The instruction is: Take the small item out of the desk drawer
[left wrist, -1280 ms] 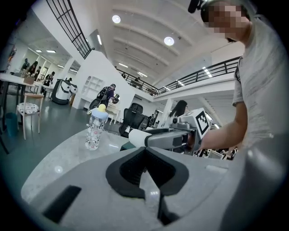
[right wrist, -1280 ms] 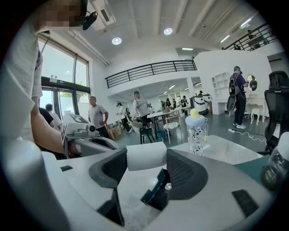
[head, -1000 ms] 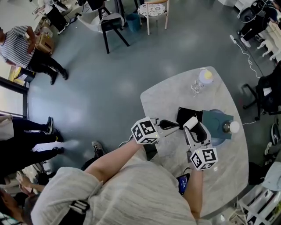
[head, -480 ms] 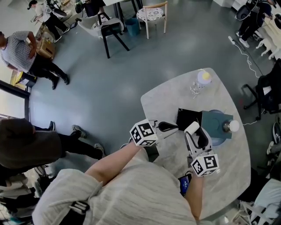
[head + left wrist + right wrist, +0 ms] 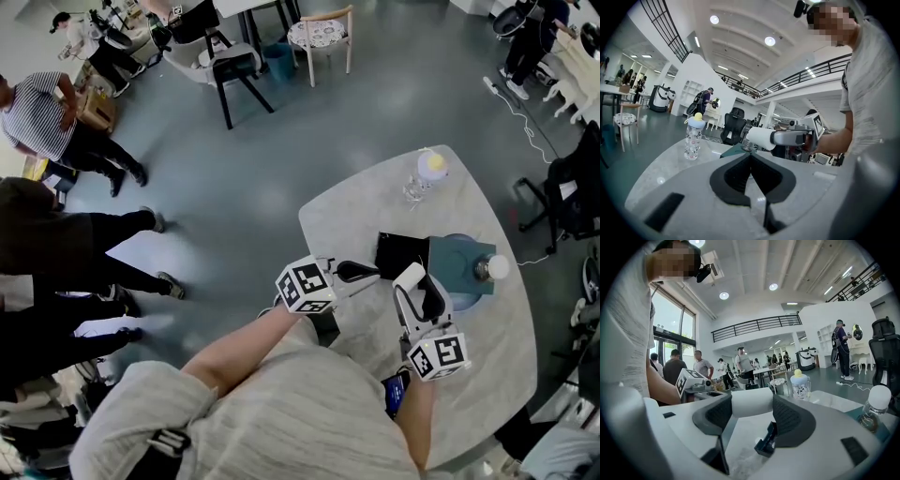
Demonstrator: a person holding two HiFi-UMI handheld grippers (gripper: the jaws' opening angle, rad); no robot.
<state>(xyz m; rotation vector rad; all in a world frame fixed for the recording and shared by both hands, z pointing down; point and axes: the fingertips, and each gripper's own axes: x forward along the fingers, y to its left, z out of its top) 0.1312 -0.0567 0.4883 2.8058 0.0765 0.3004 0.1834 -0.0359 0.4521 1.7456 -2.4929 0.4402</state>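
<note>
Hovering above a rounded pale stone table on grey floor: left gripper clenched empty, right gripper grasping a white cylinder.

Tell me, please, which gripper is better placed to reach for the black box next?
Probably the left gripper: its jaws are together and empty, pointing at the black box. The right gripper has a white cylinder clamped between its jaws.
</note>
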